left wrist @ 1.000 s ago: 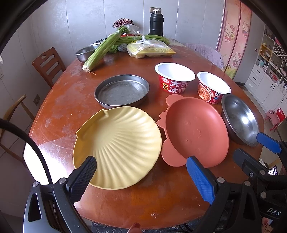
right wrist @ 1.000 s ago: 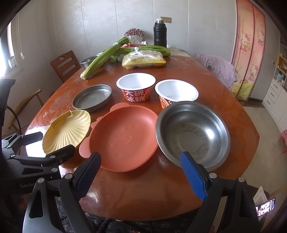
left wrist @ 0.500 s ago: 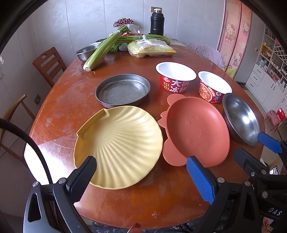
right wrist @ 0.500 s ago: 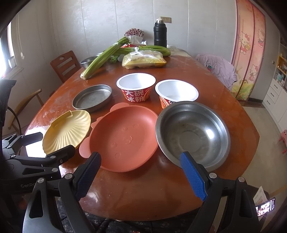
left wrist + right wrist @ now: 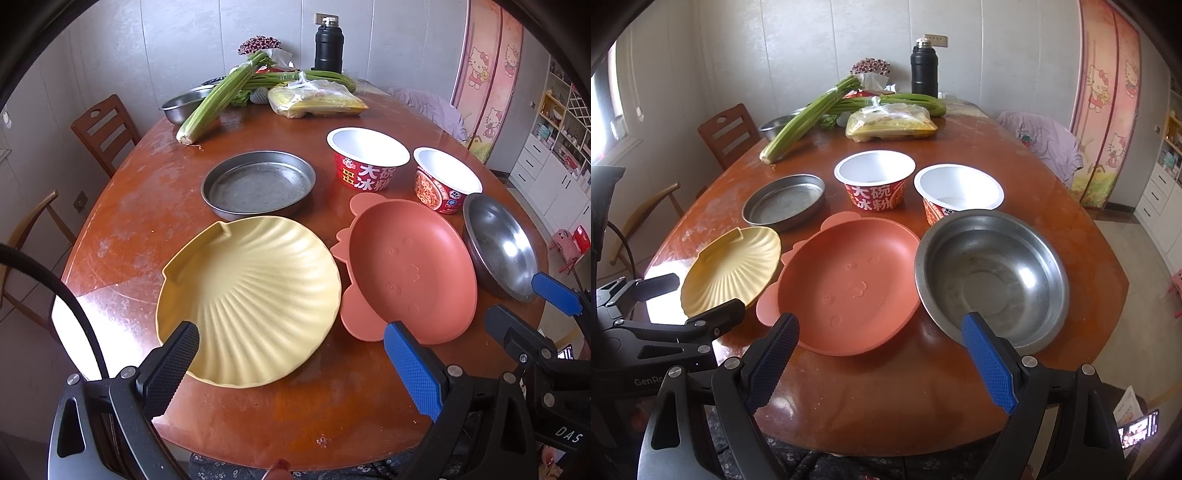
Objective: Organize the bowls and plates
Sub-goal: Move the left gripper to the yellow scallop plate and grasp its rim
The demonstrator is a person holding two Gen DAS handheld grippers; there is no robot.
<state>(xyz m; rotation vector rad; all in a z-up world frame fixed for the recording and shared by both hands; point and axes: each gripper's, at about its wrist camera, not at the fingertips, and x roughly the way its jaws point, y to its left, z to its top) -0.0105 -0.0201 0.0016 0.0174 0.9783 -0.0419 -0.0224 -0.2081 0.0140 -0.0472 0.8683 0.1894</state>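
A yellow shell-shaped plate lies near the front of the wooden table, just ahead of my open left gripper. Beside it sits a salmon bear-shaped plate, then a steel bowl. Behind them stand a flat steel pan and two red paper bowls. My right gripper hangs open and empty over the table's front edge, between the salmon plate and the steel bowl.
At the far end lie celery stalks, a plastic bag of food, a small steel bowl and a black flask. Wooden chairs stand to the left. The table edge is close below both grippers.
Both grippers have stayed almost in place; the left view has crept slightly forward. Nothing on the table has moved.
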